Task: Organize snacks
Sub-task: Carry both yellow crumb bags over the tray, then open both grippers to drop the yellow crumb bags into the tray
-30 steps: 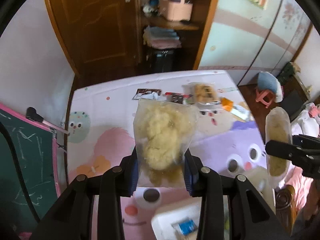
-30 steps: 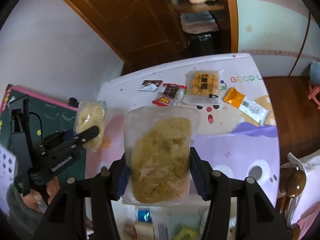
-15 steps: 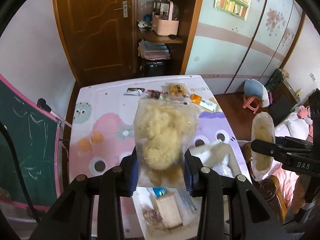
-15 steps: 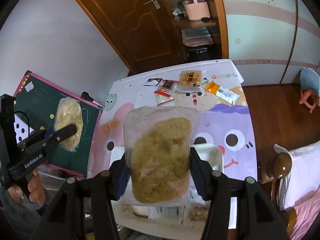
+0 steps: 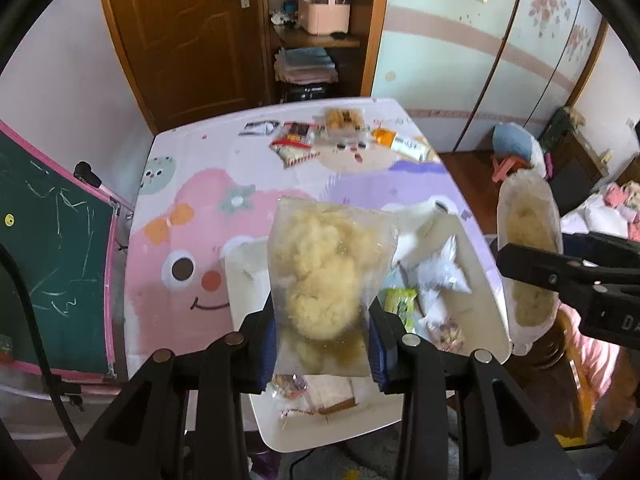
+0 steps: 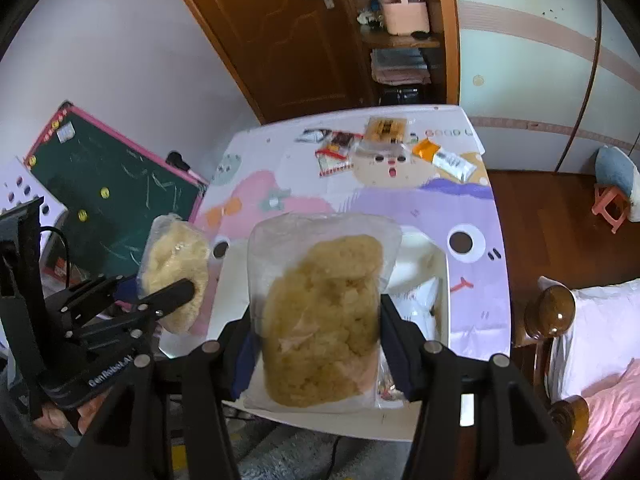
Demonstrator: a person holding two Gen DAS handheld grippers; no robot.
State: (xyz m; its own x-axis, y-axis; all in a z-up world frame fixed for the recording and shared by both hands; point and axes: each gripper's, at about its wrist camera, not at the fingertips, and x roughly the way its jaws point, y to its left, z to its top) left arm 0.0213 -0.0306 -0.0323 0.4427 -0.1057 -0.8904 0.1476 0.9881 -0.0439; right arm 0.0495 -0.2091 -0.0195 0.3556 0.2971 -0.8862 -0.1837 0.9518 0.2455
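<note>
Both grippers have pulled back and lifted, so the white tray (image 5: 248, 276) now sits under them: the left gripper (image 5: 322, 344) clamps one puffed-snack bag (image 5: 324, 276), the right gripper (image 6: 320, 352) another bag (image 6: 324, 316), likely next into that tray.

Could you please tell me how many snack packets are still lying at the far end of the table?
4, in a row: a dark-and-white packet leftmost, a red one, a clear tray of yellow pieces, and an orange-and-white bar rightmost. Overlaps could hide another.
</note>
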